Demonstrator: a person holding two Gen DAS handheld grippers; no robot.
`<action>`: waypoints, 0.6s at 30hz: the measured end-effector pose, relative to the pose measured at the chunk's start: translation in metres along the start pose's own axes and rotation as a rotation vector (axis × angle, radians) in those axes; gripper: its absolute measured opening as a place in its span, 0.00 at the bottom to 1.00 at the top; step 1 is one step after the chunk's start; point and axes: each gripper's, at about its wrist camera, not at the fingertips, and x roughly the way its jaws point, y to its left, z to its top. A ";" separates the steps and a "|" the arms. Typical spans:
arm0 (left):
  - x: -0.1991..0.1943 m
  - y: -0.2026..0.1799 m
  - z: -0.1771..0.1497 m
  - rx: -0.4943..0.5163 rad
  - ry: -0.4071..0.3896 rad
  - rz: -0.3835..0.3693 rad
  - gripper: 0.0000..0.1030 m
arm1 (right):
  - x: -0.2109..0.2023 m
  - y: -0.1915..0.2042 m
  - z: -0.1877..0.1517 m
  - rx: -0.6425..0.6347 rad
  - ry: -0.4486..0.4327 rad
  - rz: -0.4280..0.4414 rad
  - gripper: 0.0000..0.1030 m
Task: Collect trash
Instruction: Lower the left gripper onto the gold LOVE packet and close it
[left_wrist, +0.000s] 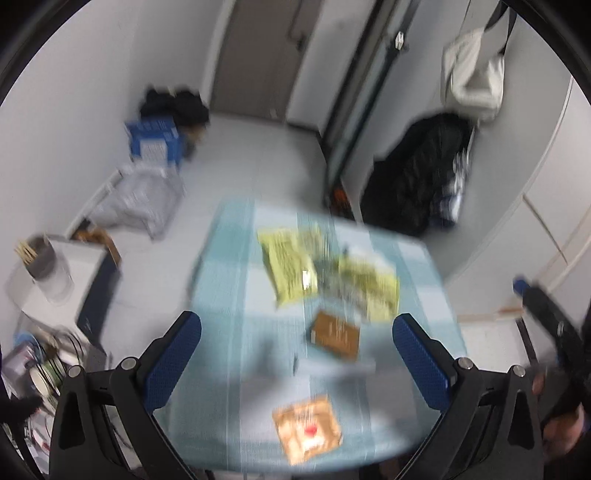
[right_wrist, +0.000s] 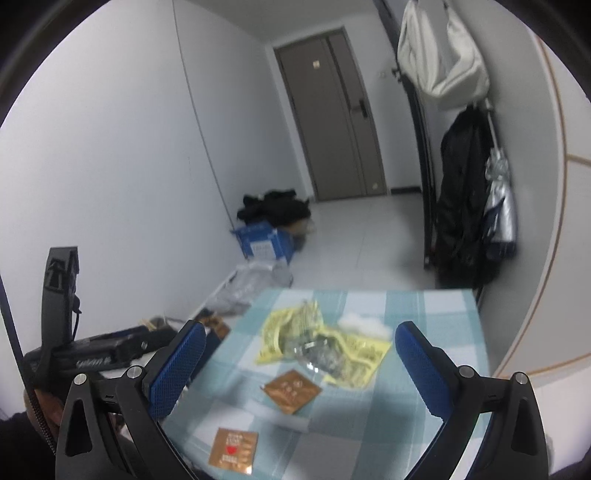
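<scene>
The flat foil wrappers could slide away or the checked cloth bunch up, since thin packets on fabric give pads little to pinch. Both tools gape wide and empty — the left tool (left_wrist: 295, 365) hangs over a copper packet (left_wrist: 307, 428), just below its tips, while the right tool (right_wrist: 301, 369) faces a brown packet (right_wrist: 291, 391) between its fingers, yellow wrappers (right_wrist: 291, 332) lying beyond on the table (right_wrist: 436, 310).

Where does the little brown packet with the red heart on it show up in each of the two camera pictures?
Left wrist view: the brown packet with the red heart lies low in the middle, on the checked tablecloth, between the open fingers.
Right wrist view: it lies at the bottom, left of middle, near the cloth's near edge.
Shared landmark: the yellow wrappers farther back on the cloth.
</scene>
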 end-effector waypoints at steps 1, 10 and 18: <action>0.007 0.002 -0.006 0.000 0.046 -0.001 0.99 | 0.006 0.000 -0.003 -0.009 0.026 0.002 1.00; 0.044 -0.005 -0.048 0.124 0.297 0.000 0.99 | 0.025 -0.006 -0.019 0.007 0.142 -0.024 1.00; 0.059 -0.018 -0.069 0.237 0.419 0.057 0.99 | 0.030 -0.008 -0.025 0.016 0.192 -0.026 1.00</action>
